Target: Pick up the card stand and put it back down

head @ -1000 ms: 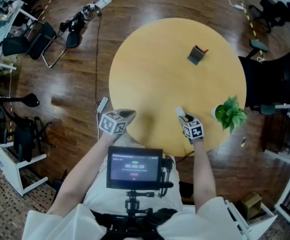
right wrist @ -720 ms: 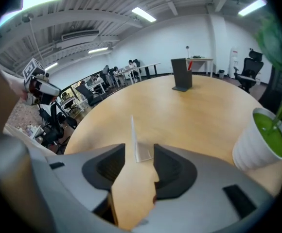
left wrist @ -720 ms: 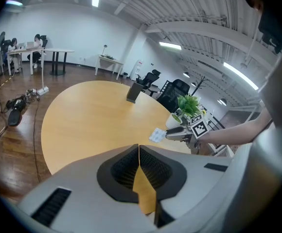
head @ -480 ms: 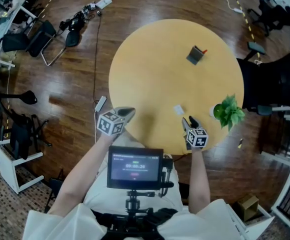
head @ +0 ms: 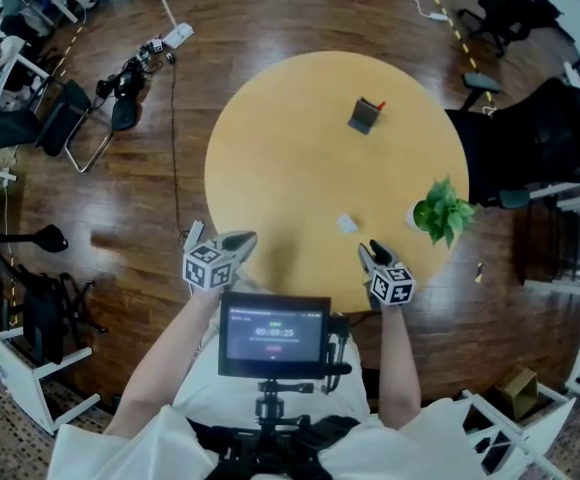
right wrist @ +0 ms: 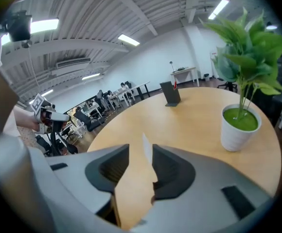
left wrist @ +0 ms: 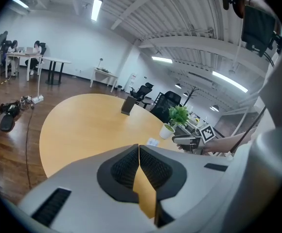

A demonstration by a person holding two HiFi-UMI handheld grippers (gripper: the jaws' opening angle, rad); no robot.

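Observation:
The card stand (head: 346, 224) is a small pale piece standing on the round yellow table (head: 290, 158), near its front edge. In the right gripper view the card stand (right wrist: 146, 152) shows as a thin white upright sliver ahead of the jaws. My right gripper (head: 372, 249) sits just behind and to the right of it, apart from it. Its jaws are closing with nothing between them. My left gripper (head: 242, 239) rests at the table's front left edge. The left gripper's (left wrist: 139, 147) jaws meet at the tips and hold nothing.
A potted plant (head: 440, 213) in a white pot stands at the table's right edge, close to my right gripper. A dark stand with a red tip (head: 365, 116) sits at the far side. Chairs (head: 65, 113) and cables (head: 130, 73) lie on the wooden floor around.
My right gripper let go of the card stand and drew back toward the table's near edge. The card stand stays on the table. The left gripper kept its place.

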